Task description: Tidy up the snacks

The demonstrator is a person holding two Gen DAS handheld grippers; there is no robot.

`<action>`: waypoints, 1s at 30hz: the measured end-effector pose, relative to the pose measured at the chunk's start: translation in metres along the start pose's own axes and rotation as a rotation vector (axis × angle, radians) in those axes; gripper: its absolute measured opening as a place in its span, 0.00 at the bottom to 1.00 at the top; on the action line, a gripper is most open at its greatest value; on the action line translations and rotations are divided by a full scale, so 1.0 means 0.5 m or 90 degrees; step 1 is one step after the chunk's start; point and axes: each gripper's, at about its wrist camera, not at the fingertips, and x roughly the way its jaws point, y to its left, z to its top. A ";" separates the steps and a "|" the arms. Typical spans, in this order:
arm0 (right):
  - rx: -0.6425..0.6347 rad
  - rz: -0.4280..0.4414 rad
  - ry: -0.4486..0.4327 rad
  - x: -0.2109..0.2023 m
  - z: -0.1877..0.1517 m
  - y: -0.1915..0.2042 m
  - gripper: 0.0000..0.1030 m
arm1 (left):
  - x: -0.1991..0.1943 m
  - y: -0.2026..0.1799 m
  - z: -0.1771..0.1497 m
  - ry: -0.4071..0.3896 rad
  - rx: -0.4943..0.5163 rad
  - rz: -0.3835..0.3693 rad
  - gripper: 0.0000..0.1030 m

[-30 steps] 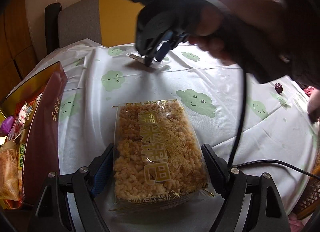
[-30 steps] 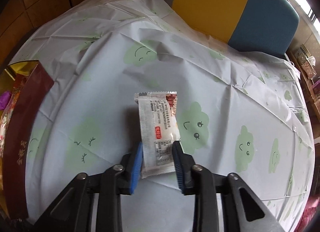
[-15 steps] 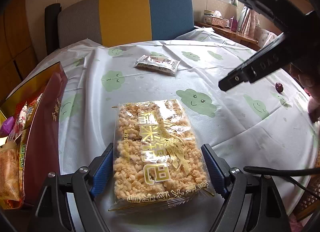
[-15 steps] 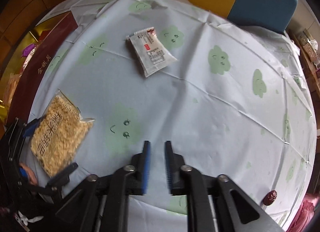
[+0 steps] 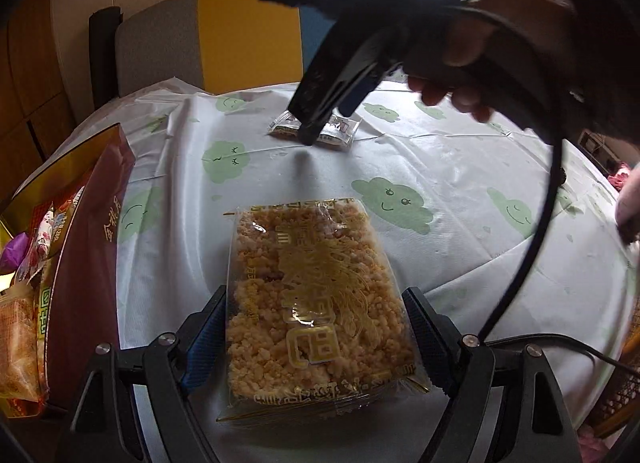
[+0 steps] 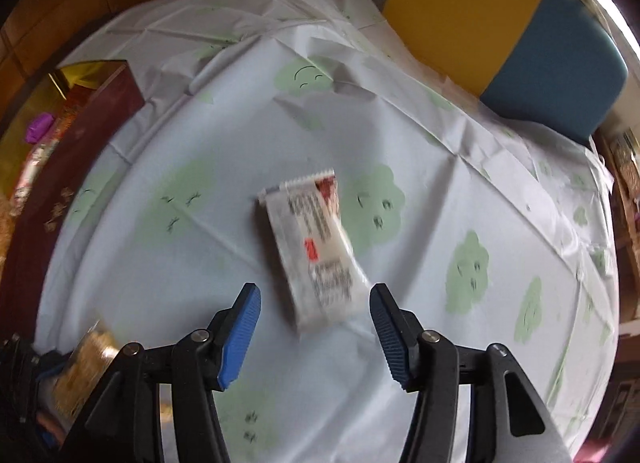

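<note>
My left gripper (image 5: 314,309) is open around a clear pack of golden rice crisp (image 5: 312,299) that lies flat on the tablecloth; the jaws stand beside its two long sides. My right gripper (image 6: 314,305) is open just above a small white snack packet (image 6: 316,247), whose near end lies between the fingertips. In the left wrist view the right gripper (image 5: 316,131) hangs over that packet (image 5: 340,129) at the far side of the table. A dark red box (image 5: 80,263) holding several snacks stands at the left.
The round table wears a white cloth with green cloud faces (image 6: 400,111). A grey, yellow and blue chair back (image 6: 520,43) stands behind it. The right gripper's black cable (image 5: 532,231) hangs across the left wrist view. The red box (image 6: 80,135) sits at the table's left edge.
My right gripper came back from high above the table, opened wide and dropped over the white packet. My left gripper and the rice crisp pack stayed still.
</note>
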 end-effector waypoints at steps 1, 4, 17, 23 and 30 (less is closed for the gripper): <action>-0.014 -0.002 0.005 0.011 0.012 0.004 0.56 | 0.000 0.000 0.000 0.000 0.000 0.000 0.82; -0.026 -0.007 0.013 0.035 0.035 0.006 0.57 | 0.001 0.000 0.000 0.000 0.000 0.000 0.82; 0.086 0.046 0.102 -0.028 -0.171 -0.044 0.34 | 0.003 0.001 0.004 0.001 0.002 0.003 0.83; 0.164 0.050 0.105 -0.055 -0.304 -0.080 0.39 | 0.008 0.001 0.009 0.014 0.006 0.007 0.83; 0.197 0.066 0.071 -0.051 -0.326 -0.101 0.52 | 0.018 0.002 0.024 0.049 0.011 0.002 0.85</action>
